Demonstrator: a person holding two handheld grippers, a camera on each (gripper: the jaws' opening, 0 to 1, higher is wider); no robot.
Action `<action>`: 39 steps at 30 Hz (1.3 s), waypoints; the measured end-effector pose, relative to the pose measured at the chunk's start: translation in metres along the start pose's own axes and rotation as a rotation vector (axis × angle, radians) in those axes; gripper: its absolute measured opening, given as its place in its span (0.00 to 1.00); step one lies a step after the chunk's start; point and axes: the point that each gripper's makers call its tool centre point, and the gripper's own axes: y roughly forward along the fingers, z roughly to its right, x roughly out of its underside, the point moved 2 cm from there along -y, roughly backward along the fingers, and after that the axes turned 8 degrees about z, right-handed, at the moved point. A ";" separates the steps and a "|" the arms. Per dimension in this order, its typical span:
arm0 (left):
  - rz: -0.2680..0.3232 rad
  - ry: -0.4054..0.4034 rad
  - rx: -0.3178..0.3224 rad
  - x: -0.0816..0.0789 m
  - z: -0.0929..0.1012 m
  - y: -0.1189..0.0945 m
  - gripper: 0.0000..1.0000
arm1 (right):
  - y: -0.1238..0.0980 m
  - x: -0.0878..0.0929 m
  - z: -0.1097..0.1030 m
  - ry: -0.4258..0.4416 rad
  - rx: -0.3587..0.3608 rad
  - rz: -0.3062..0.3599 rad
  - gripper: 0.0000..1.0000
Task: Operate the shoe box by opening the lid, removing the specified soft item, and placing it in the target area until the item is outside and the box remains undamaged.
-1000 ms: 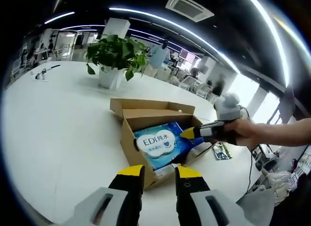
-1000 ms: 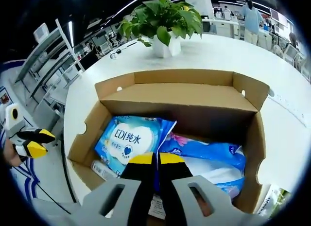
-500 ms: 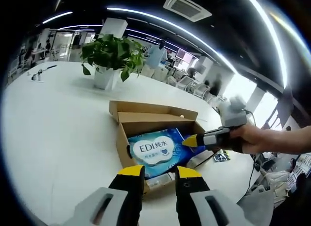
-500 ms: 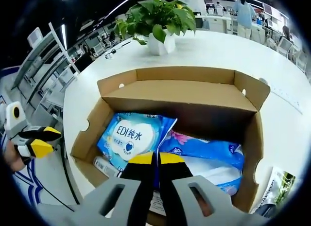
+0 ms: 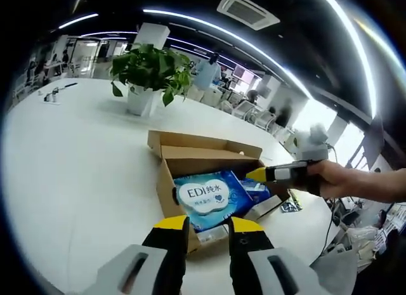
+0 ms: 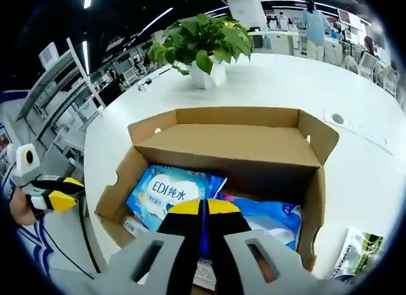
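An open brown cardboard shoe box [image 5: 190, 152] [image 6: 222, 139] lies on the white table, its lid folded back. Inside it is a blue wipes pack with a white "EDI" label [image 5: 203, 195] [image 6: 168, 190], beside another blue soft pack [image 6: 266, 216]. My right gripper [image 6: 203, 209] is shut on the thin blue edge of the wipes pack. In the left gripper view a hand holds that right gripper [image 5: 257, 175] at the pack's right corner. My left gripper [image 5: 208, 225] hovers open just before the box's near wall, holding nothing; the same left gripper [image 6: 54, 196] sits left of the box.
A potted green plant [image 5: 149, 70] [image 6: 203, 44] stands on the table behind the box. A printed leaflet [image 6: 358, 254] [image 5: 290, 203] lies to the box's right. A socket strip [image 6: 355, 124] is set into the table. People and desks are far behind.
The right gripper stays shut on the pack's edge and has drawn back and up a little, tilting that corner of the pack. The left gripper's view has only swayed slightly.
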 end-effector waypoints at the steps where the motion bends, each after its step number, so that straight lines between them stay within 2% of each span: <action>1: 0.000 0.000 0.001 0.000 0.001 0.000 0.25 | 0.002 0.002 0.003 0.001 0.007 -0.014 0.01; 5: 0.001 0.002 0.007 -0.002 0.001 0.002 0.25 | 0.010 0.006 0.010 0.023 -0.004 -0.042 0.08; 9: -0.002 0.002 0.005 -0.002 0.002 0.001 0.25 | 0.017 0.012 0.004 0.033 -0.037 -0.069 0.13; 23: -0.010 0.000 -0.013 -0.002 -0.005 0.000 0.25 | 0.038 0.023 -0.002 0.062 -0.080 -0.112 0.12; 26: -0.011 -0.004 -0.017 -0.001 -0.004 0.000 0.25 | 0.042 0.031 -0.004 0.079 -0.102 -0.147 0.14; 29: -0.014 -0.004 -0.019 0.001 -0.006 0.002 0.24 | 0.044 0.030 -0.002 0.092 -0.106 -0.151 0.13; 31: -0.017 -0.007 -0.017 0.003 -0.005 0.003 0.24 | 0.042 0.030 -0.003 0.090 -0.104 -0.151 0.08; 32: -0.021 -0.005 -0.016 0.004 -0.005 0.004 0.24 | 0.040 0.031 0.004 0.033 -0.066 -0.160 0.04; 33: -0.022 -0.004 -0.015 0.004 -0.004 0.005 0.24 | 0.040 0.031 -0.003 0.064 -0.099 -0.152 0.03; 36: -0.025 -0.004 -0.011 0.004 -0.003 0.007 0.24 | 0.037 0.030 -0.005 0.023 -0.101 -0.149 0.01; 39: -0.028 0.001 -0.003 0.003 -0.001 0.013 0.24 | 0.030 0.025 -0.009 0.037 -0.089 -0.126 0.00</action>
